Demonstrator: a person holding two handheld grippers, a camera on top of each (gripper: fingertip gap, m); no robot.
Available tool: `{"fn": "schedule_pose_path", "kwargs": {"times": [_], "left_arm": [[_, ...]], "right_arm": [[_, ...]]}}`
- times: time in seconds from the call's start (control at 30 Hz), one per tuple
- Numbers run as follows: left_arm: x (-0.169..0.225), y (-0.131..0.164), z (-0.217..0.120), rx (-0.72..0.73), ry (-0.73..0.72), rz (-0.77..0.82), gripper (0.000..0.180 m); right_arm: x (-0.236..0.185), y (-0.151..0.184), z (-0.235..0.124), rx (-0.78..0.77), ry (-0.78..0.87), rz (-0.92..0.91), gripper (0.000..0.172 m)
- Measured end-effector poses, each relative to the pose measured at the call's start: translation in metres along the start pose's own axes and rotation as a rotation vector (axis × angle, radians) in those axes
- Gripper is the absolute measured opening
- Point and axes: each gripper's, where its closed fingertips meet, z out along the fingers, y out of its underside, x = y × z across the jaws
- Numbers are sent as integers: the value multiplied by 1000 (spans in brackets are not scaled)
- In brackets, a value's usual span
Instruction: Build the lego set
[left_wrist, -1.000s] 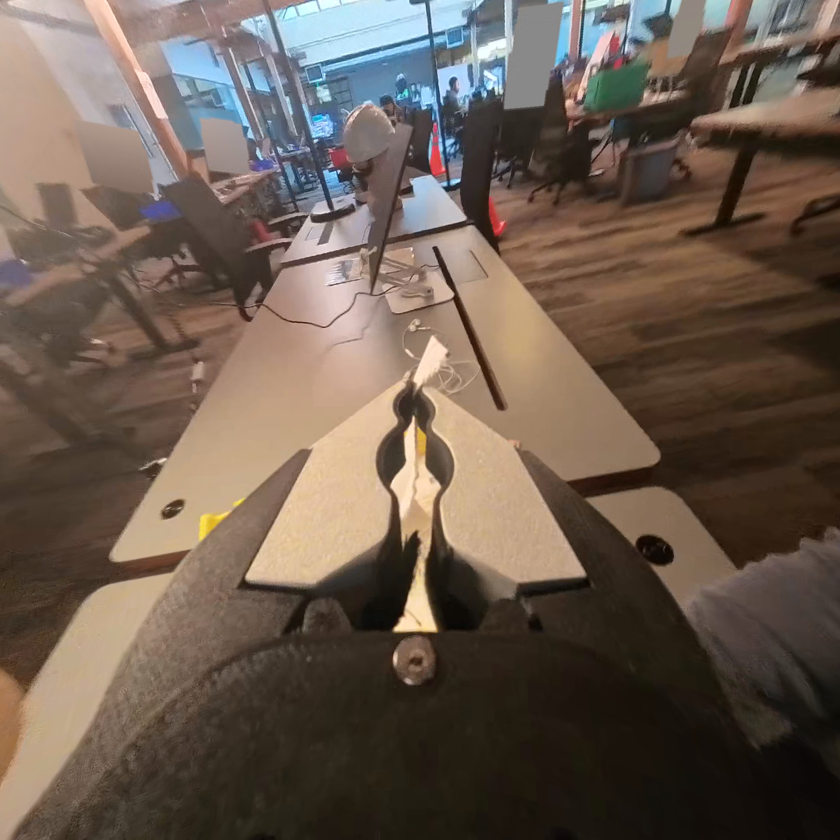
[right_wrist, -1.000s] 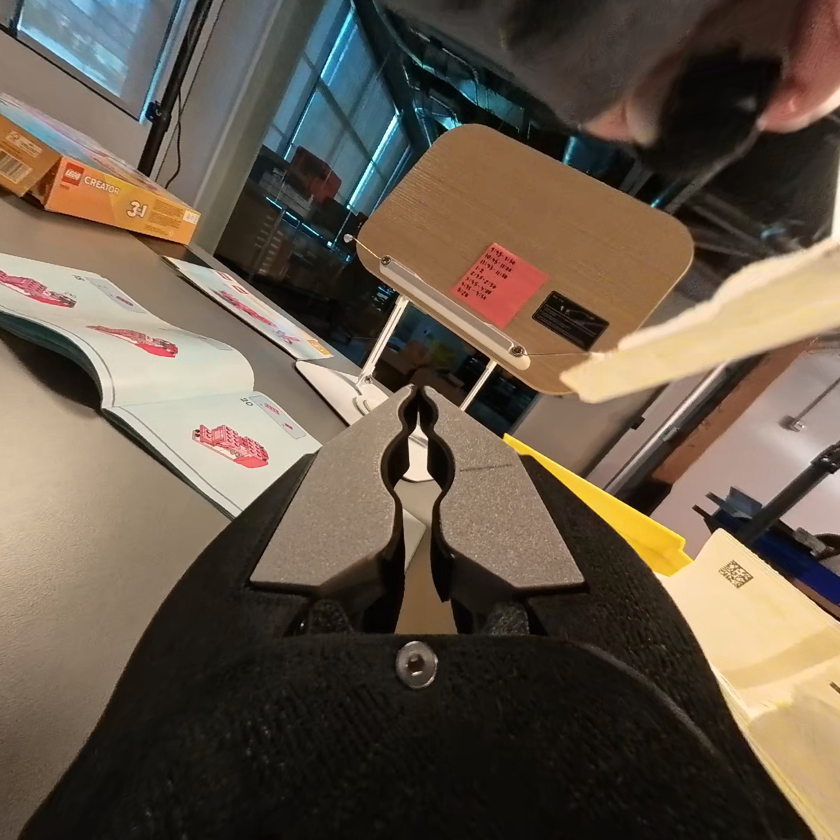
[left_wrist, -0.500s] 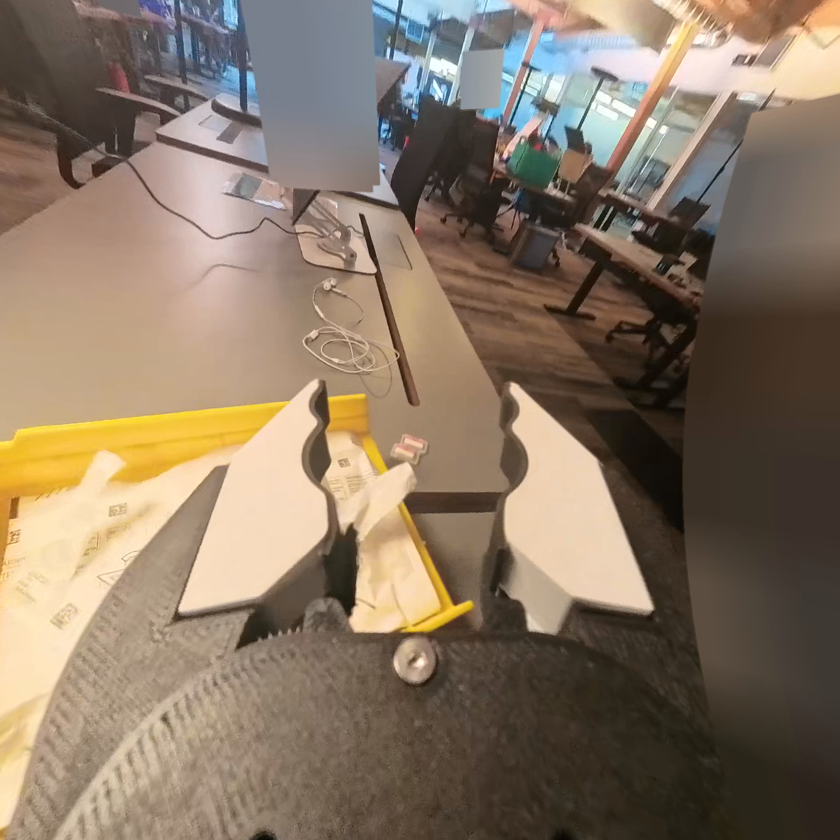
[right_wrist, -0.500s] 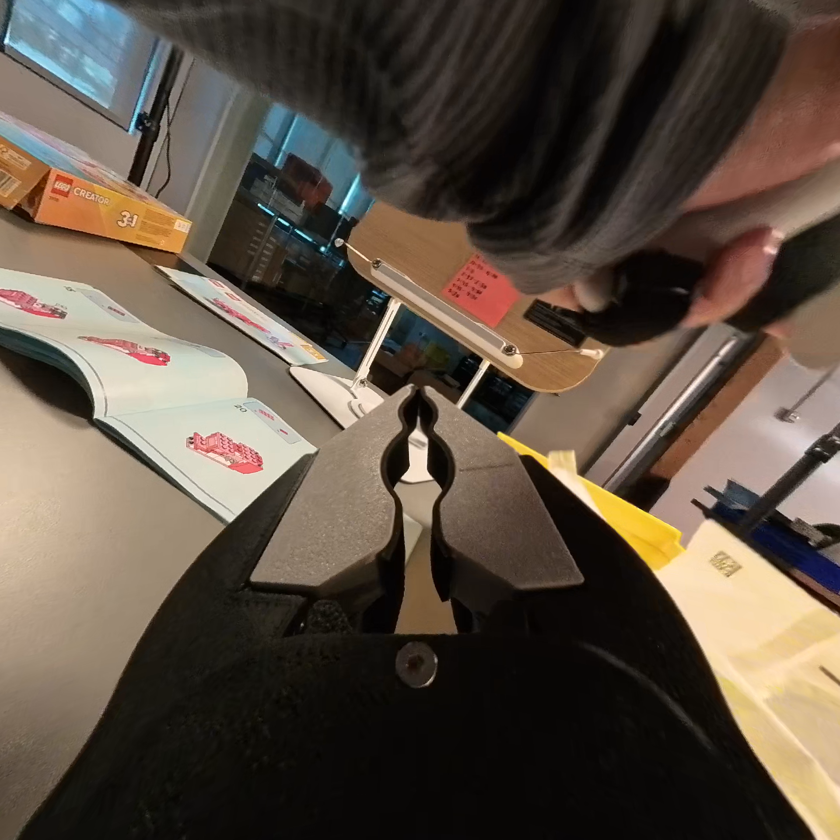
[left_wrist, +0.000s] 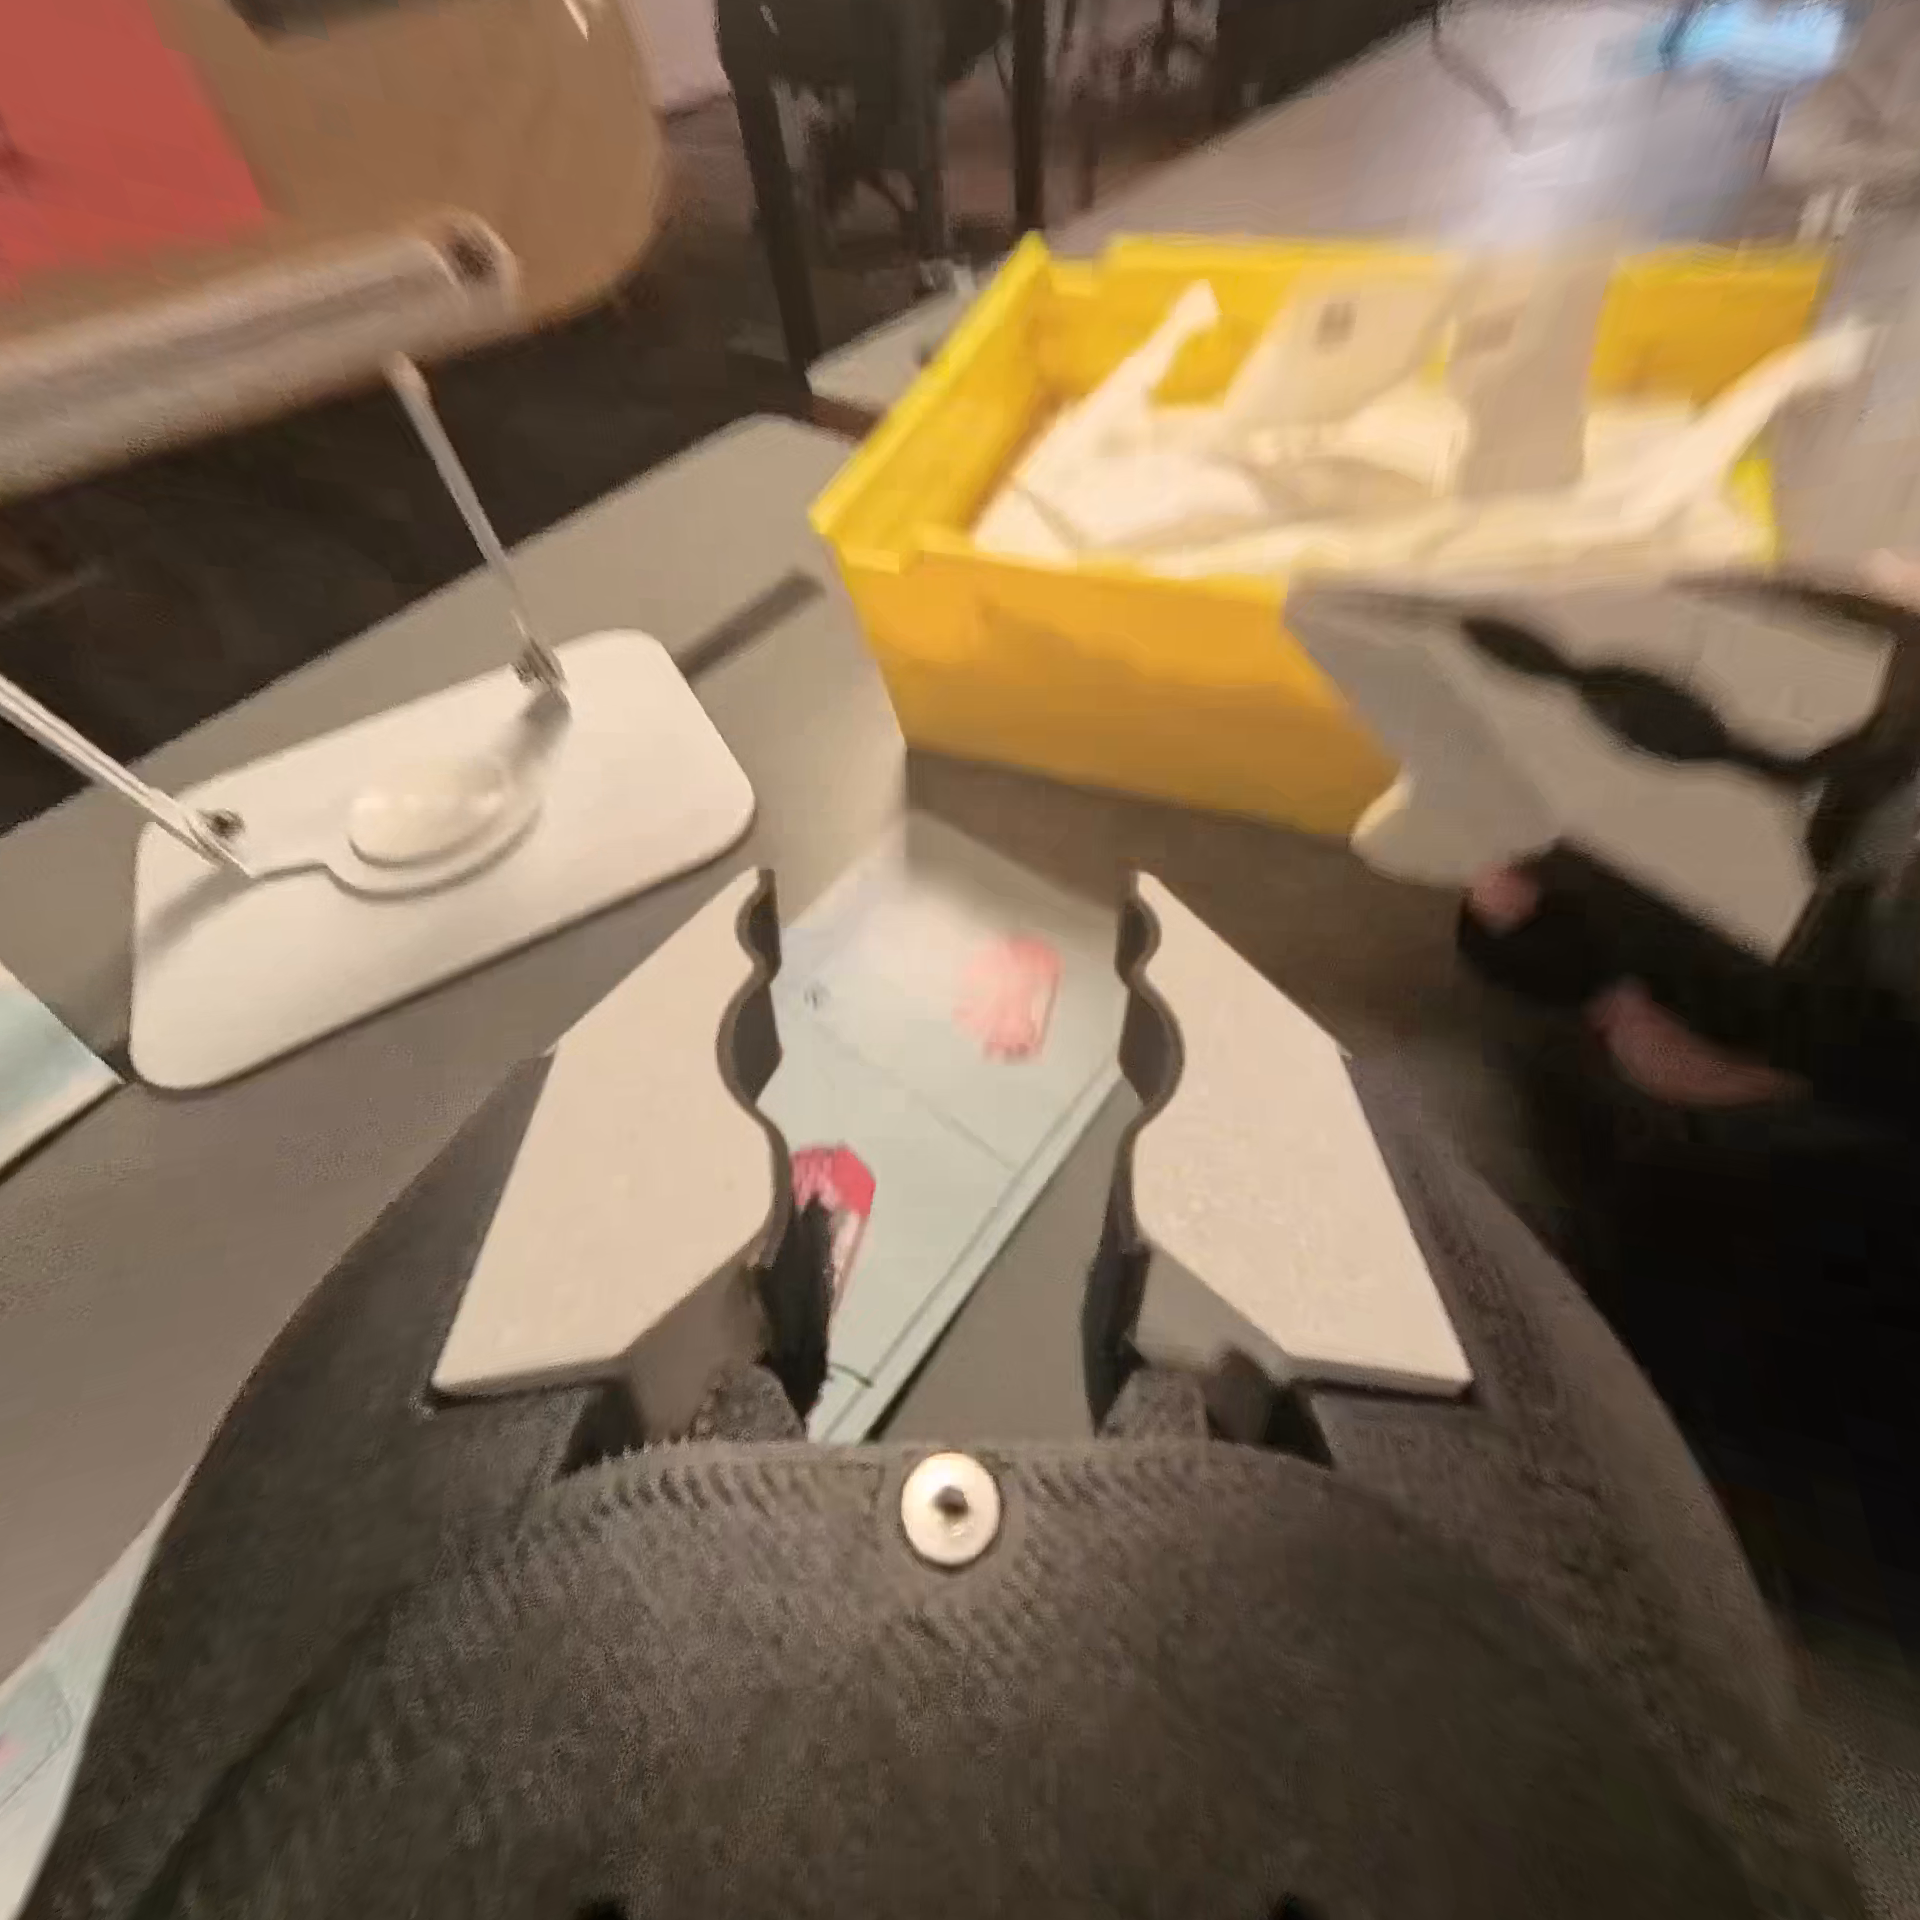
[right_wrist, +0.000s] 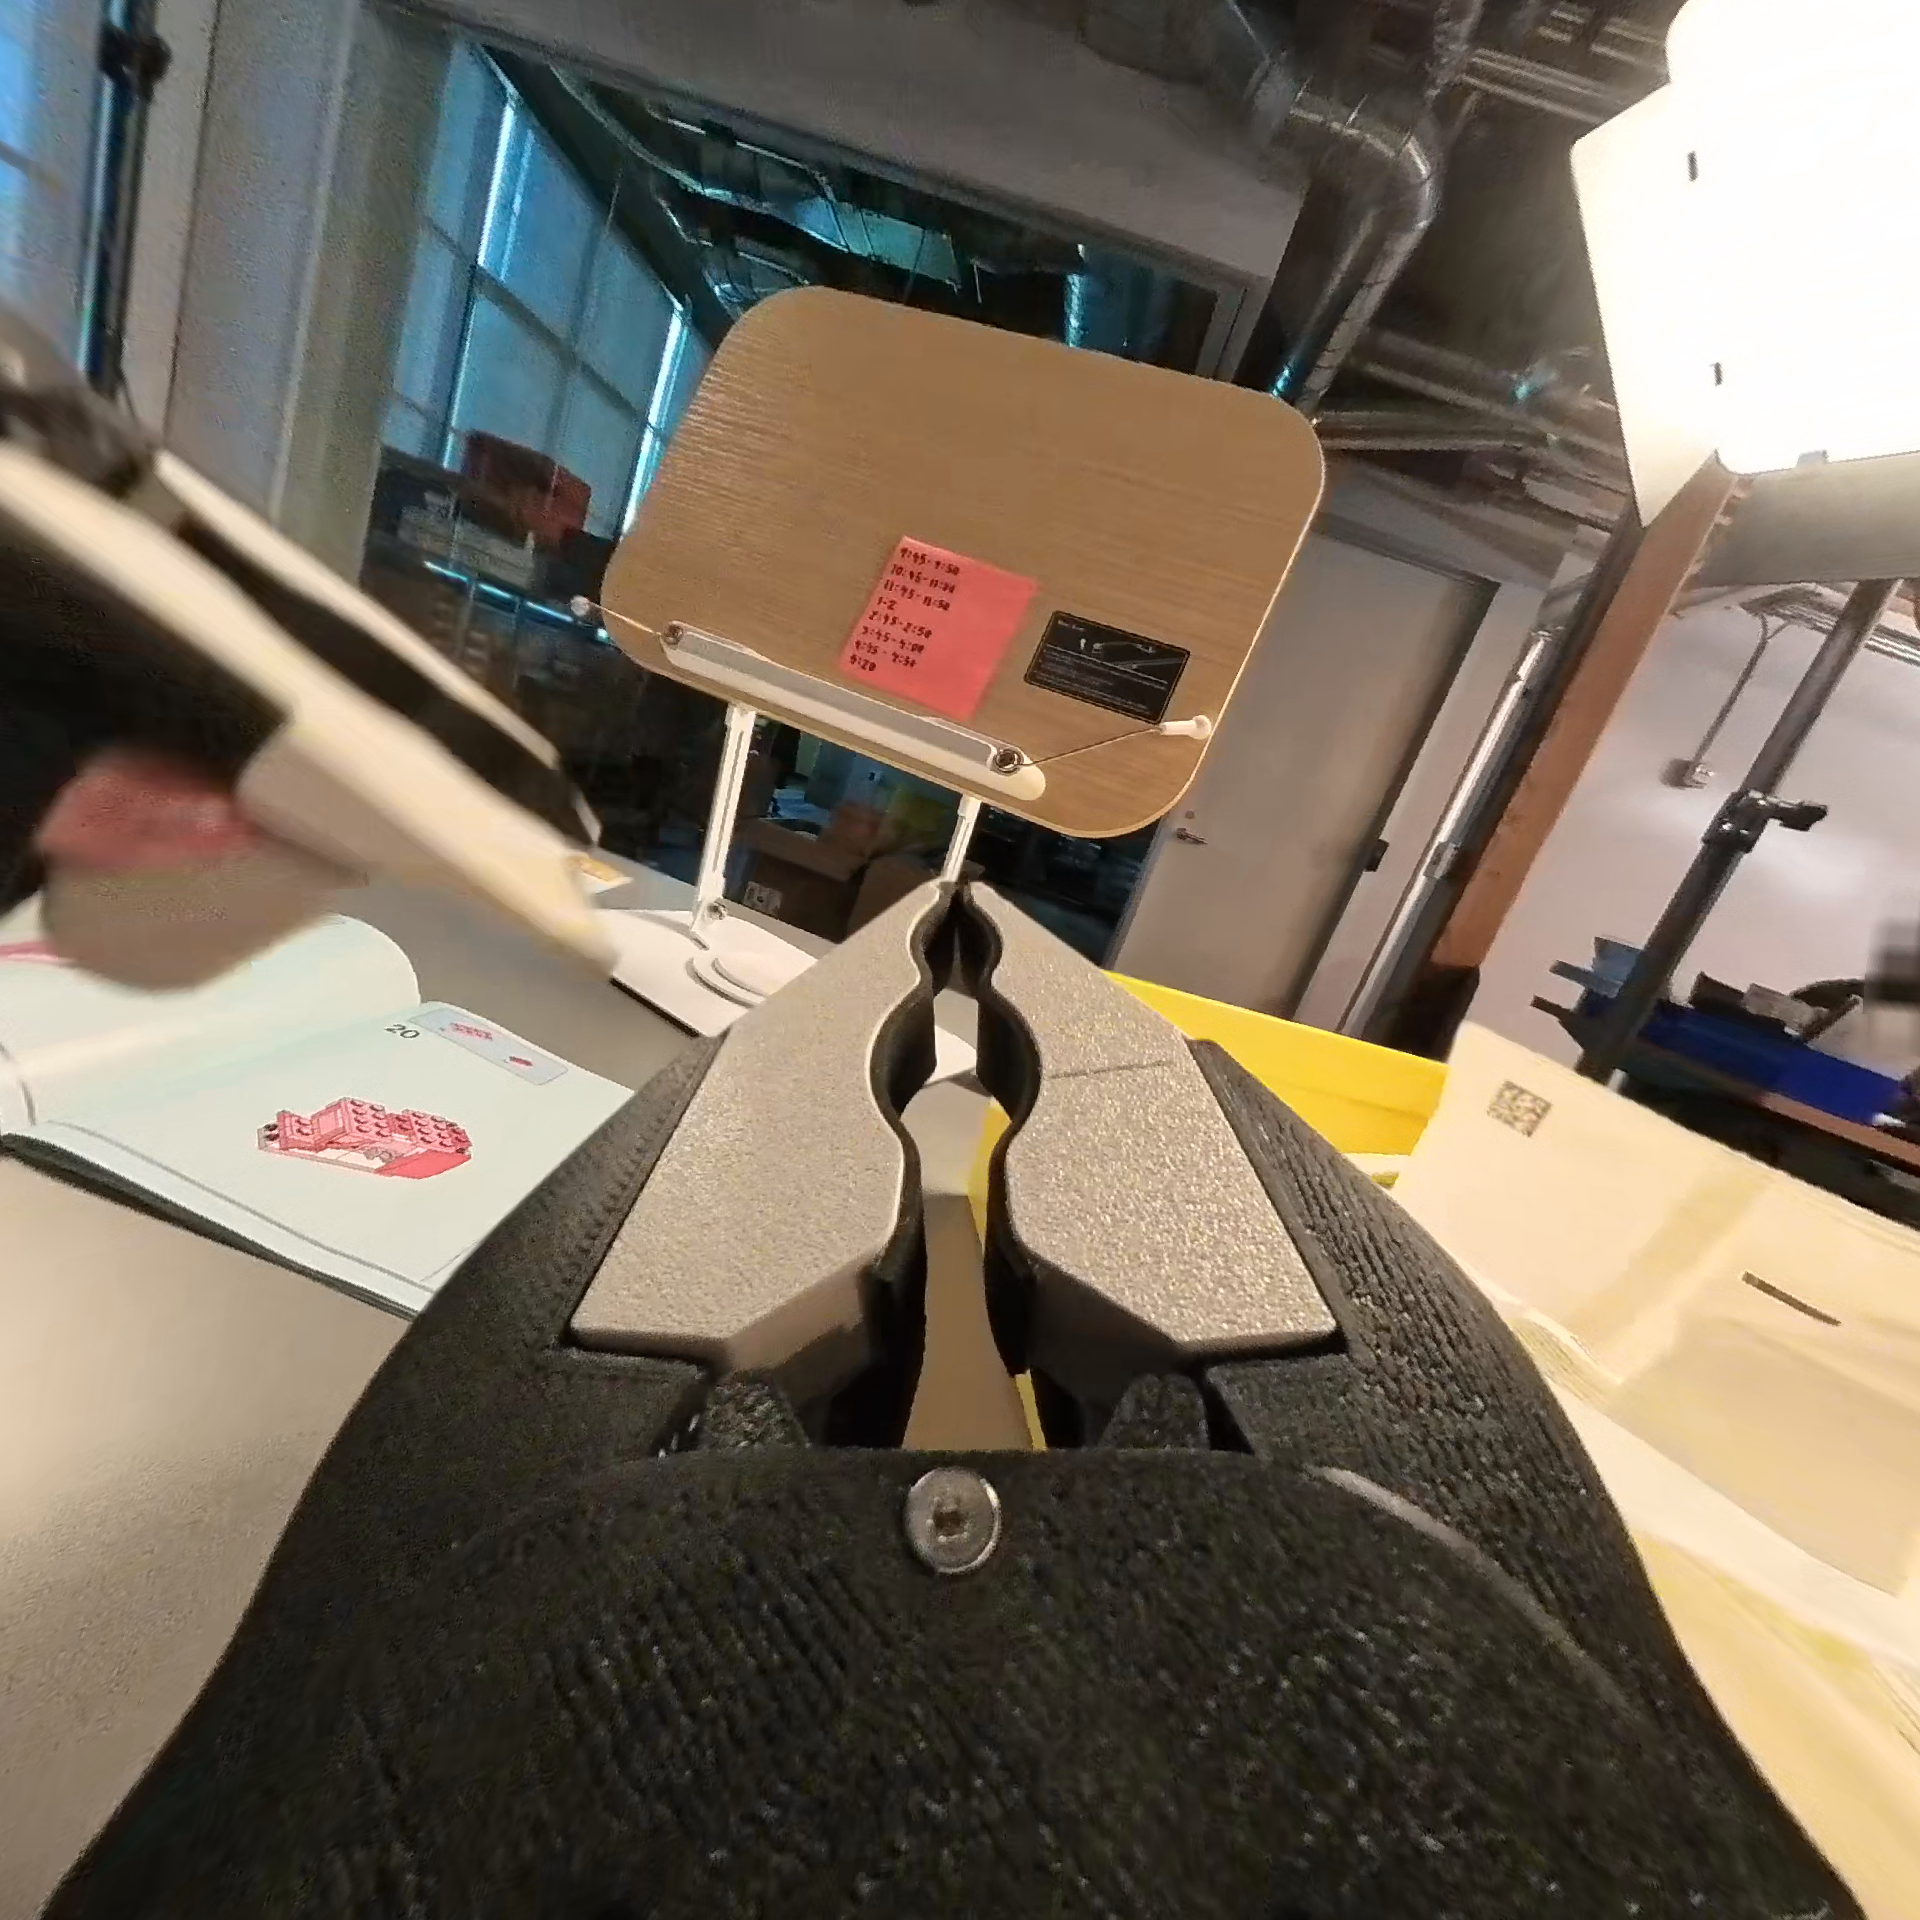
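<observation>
Left wrist view is motion-blurred over the grey desk (left_wrist: 156, 1226), the landmark for what follows. On the desk, ahead and to the right, stands a yellow bin (left_wrist: 1091, 665) heaped with pale paper bags (left_wrist: 1195, 478). To the left on the desk sits the white base (left_wrist: 416, 842) of a book stand, its 2 thin metal legs rising to a wooden board (right_wrist: 966, 551) that tilts back and bears a pink sticky note (right_wrist: 935, 634) and a black label. Flat on the desk lies an open pale-blue instruction booklet (right_wrist: 343, 1132) with red brick drawings; its long axis runs left to right in the right wrist view, and its corner points toward the bin.

The left gripper (left_wrist: 945, 904) has its jaws spread wide with nothing between them, poised above the booklet page. The right gripper (right_wrist: 954, 896) has its jaws closed tip to tip on nothing, aimed at the stand and low over the desk beside the bin. A person's hand (left_wrist: 1662, 1039) grips its handle.
</observation>
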Motion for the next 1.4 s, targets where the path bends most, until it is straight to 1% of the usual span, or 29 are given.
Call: {"fn": "schedule_pose_path", "kwargs": {"times": [0.07, 0.1, 0.17, 0.23, 0.33, 0.4, 0.47, 0.5, 0.57, 0.6, 0.7, 0.9, 1.07, 1.17, 1.23, 1.4], "left_arm": [[5, 31, 10, -106, 35, 84, 65], [11, 45, 16, -161, 77, 126, 64], [18, 63, 27, -235, 127, 184, 62], [30, 68, 36, -245, 208, 182, 62], [44, 70, 48, -239, 331, 121, 63], [45, 79, 53, -274, 361, 133, 65], [43, 85, 57, -296, 359, 174, 63], [44, 86, 58, -296, 368, 181, 59], [47, 86, 59, -279, 402, 157, 43], [47, 86, 60, -278, 414, 140, 41], [45, 85, 60, -276, 428, 97, 40], [44, 86, 61, -277, 392, 141, 38], [48, 86, 59, -273, 405, 169, 25], [49, 86, 58, -276, 423, 136, 23], [50, 85, 57, -275, 450, 107, 16], [53, 85, 55, -275, 478, 88, 9]], "right_arm": [[0, -1, -1, 2, 0, -2, 0], [0, -1, -1, 3, 2, -4, 0], [0, 0, 0, 1, -1, -8, 0], [0, 2, 1, -7, 0, -16, 0], [0, 1, 1, -3, 1, -18, 0], [0, 0, 0, 0, -1, -14, 0], [-1, -1, 0, 6, -3, -13, 0], [-1, -2, 0, 9, -7, -11, 0], [-2, -1, 1, 8, -9, -9, 0], [-1, -1, 1, 6, -8, -6, 0], [0, -1, 1, 6, -7, 2, 0], [-3, -4, -1, 14, -13, -17, 0], [0, -3, -1, 7, -1, 3, 0], [1, -2, -1, 7, 0, 11, 0], [0, -2, -1, 7, -3, 7, 0], [0, -2, -1, 7, -6, 8, 0]]}}
